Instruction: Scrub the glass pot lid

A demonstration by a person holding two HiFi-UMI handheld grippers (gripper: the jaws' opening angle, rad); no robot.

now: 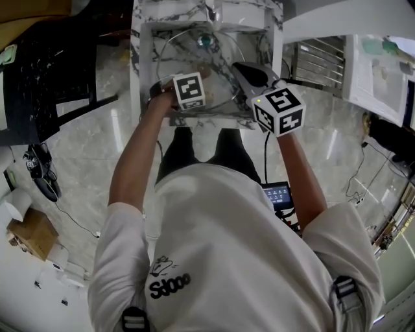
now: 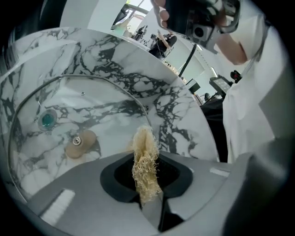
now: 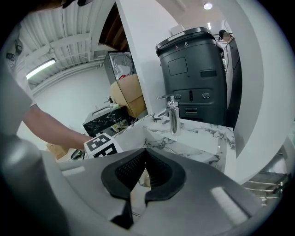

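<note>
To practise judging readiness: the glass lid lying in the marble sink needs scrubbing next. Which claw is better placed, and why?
Left. The left claw is shut on the fibrous scrubber, with the glass lid directly ahead of it. The right claw is shut and shows no scrubber.

Even, bright indoor light, ceiling tube point(image 3: 40, 68) and round lamp point(image 3: 208, 6) overhead, streaks of glare on polished floor point(image 1: 117, 123), soft shadows in marble sink point(image 2: 175, 101), strong fisheye bending with black corners in both gripper views, left gripper point(image 2: 147, 189) body softly blurred near lens
</note>
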